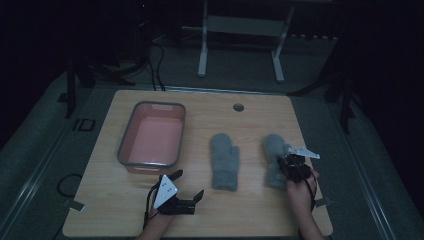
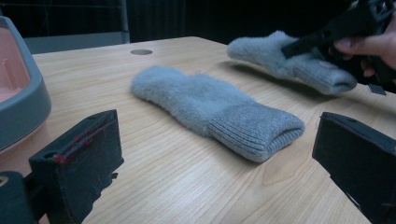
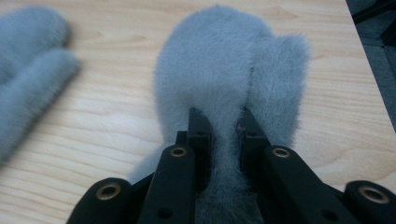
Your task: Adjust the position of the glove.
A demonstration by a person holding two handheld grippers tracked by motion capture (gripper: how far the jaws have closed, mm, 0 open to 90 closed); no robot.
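Rightward, right tongs (image 3: 223, 128) clamp mitten (image 3: 224, 70) near table edge (image 3: 369, 93).

Two grey mittens, one (image 1: 275, 159) pinched in the right claw (image 1: 289, 165), one (image 1: 224, 160) lying just left of it, one pink basin (image 1: 129, 140) beyond the left claw (image 1: 189, 185), one wooden table (image 1: 115, 210), two handheld claws.

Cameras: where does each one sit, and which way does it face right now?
High view: above the near table edge, looking forward and down; both forearms show.
Left gripper view: low on the left tool, facing the middle mitten.
Right gripper view: on the right tool, pinching the right mitten.
Shared: both mittens appear in all views.
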